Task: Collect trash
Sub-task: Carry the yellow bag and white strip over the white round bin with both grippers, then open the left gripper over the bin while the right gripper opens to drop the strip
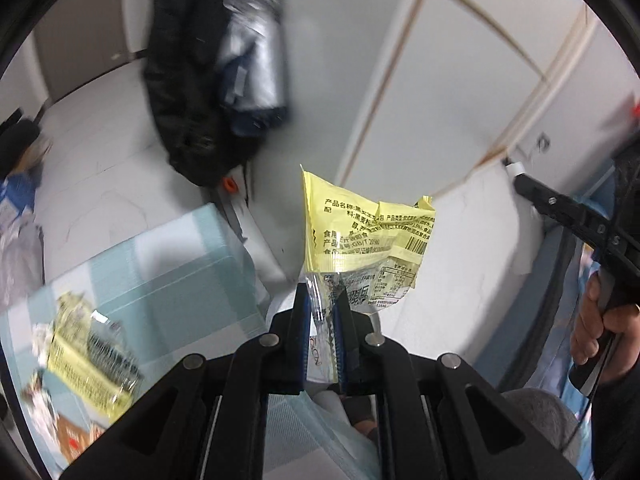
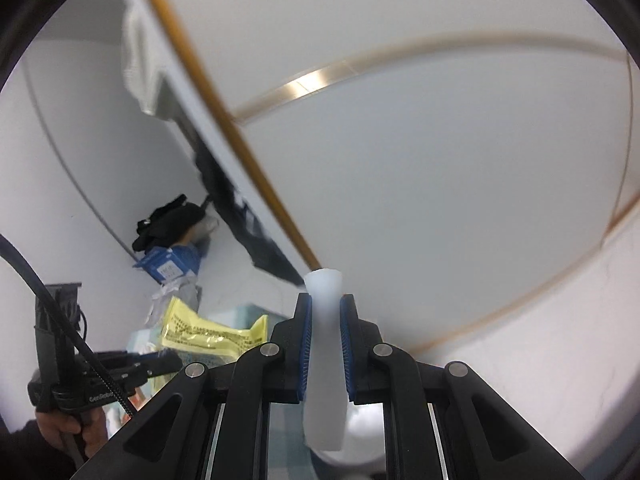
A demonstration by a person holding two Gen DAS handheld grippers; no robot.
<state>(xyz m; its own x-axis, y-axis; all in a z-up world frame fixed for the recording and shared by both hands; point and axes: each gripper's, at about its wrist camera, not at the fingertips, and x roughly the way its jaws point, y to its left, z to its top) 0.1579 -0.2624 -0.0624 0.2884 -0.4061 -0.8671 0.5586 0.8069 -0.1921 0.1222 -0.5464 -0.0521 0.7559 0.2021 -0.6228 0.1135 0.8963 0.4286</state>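
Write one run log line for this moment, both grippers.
left gripper: shut on yellow wrapper | right gripper: shut on white tube

This looks like a lived-in room of a home, likely a bedroom or hallway corner. White wardrobe doors [image 1: 460, 92] with thin gold trim [image 2: 248, 160] fill one side, and a dark jacket [image 1: 188, 80] hangs beside them over a pale floor [image 1: 92, 152]. Clothes and a blue box [image 2: 170, 262] lie heaped in a corner, and a pale blue table [image 1: 168, 264] carries scattered snack wrappers [image 1: 88, 352].
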